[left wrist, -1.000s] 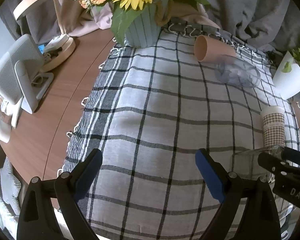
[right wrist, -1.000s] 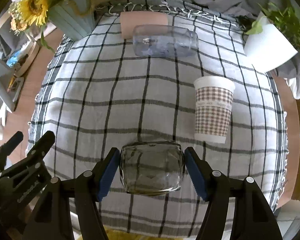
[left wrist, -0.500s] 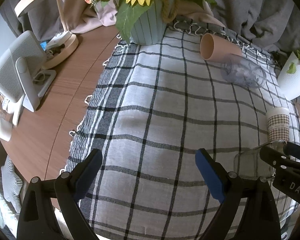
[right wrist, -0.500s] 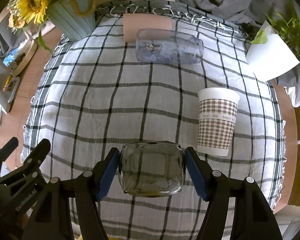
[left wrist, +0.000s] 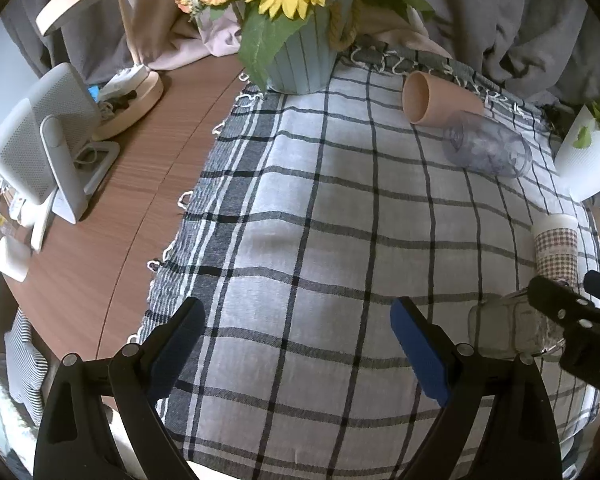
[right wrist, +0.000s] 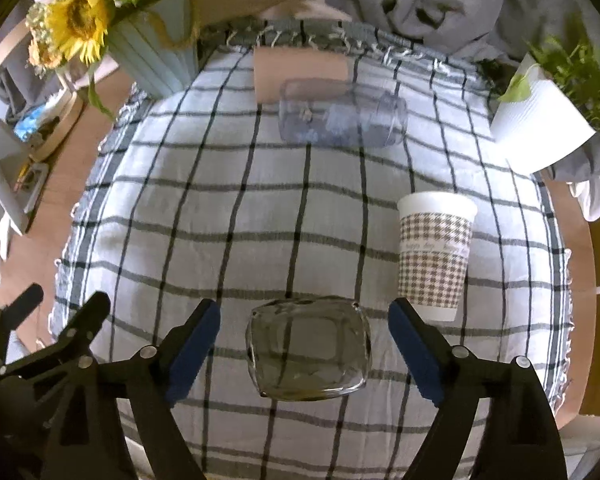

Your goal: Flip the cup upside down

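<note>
A clear square glass cup (right wrist: 308, 348) stands on the checked cloth (right wrist: 260, 208), base up as far as I can tell. My right gripper (right wrist: 304, 332) is open, with its blue pads apart on either side of the glass and clear of it. The glass (left wrist: 508, 332) also shows at the right of the left wrist view, behind the right gripper's black fingers (left wrist: 556, 304). My left gripper (left wrist: 296, 344) is open and empty above the near middle of the cloth.
An upside-down houndstooth paper cup (right wrist: 434, 256) stands right of the glass. A clear tumbler (right wrist: 340, 120) and a pink cup (right wrist: 300, 72) lie on their sides at the back. A sunflower vase (right wrist: 152, 60) stands back left, a white plant pot (right wrist: 540, 132) back right.
My right gripper has opened and let go of the glass cup, which now stands free on the cloth. The left gripper has drawn back a little and stays open.
</note>
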Demonstrator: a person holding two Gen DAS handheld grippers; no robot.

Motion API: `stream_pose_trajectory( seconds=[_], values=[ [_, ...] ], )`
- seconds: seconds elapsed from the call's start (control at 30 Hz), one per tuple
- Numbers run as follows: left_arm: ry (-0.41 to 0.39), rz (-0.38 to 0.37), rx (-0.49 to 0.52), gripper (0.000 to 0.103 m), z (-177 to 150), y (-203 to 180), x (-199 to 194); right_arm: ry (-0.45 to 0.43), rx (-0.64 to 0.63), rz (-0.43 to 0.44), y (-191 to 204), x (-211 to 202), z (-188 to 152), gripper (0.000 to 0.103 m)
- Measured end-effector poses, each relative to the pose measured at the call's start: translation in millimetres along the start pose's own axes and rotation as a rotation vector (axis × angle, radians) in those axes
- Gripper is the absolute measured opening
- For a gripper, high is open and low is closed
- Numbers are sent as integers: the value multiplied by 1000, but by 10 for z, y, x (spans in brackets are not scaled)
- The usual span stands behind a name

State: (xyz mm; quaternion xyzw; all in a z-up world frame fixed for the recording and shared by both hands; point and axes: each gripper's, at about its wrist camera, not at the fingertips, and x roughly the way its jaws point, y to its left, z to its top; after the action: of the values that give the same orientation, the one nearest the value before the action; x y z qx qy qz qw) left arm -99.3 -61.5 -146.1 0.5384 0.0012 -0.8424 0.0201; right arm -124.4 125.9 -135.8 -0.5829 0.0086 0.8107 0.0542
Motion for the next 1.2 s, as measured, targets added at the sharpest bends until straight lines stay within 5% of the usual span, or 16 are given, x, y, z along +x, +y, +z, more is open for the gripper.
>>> stream_pose_trajectory(
  seconds=[0.4,0.87,1.2],
  values=[
    [-87,26,36,95,-68,-71,-356,-192,26,-54,-79,-498,-205,92],
    [-300,-15,90,102,-241,-220,-1252,-455,107,-49,-319,-1504,-846,92],
    [-386,3,118,102,-461,-252,-1638,-506,142,-1,-438,-1720,-1147,92]
  ],
)
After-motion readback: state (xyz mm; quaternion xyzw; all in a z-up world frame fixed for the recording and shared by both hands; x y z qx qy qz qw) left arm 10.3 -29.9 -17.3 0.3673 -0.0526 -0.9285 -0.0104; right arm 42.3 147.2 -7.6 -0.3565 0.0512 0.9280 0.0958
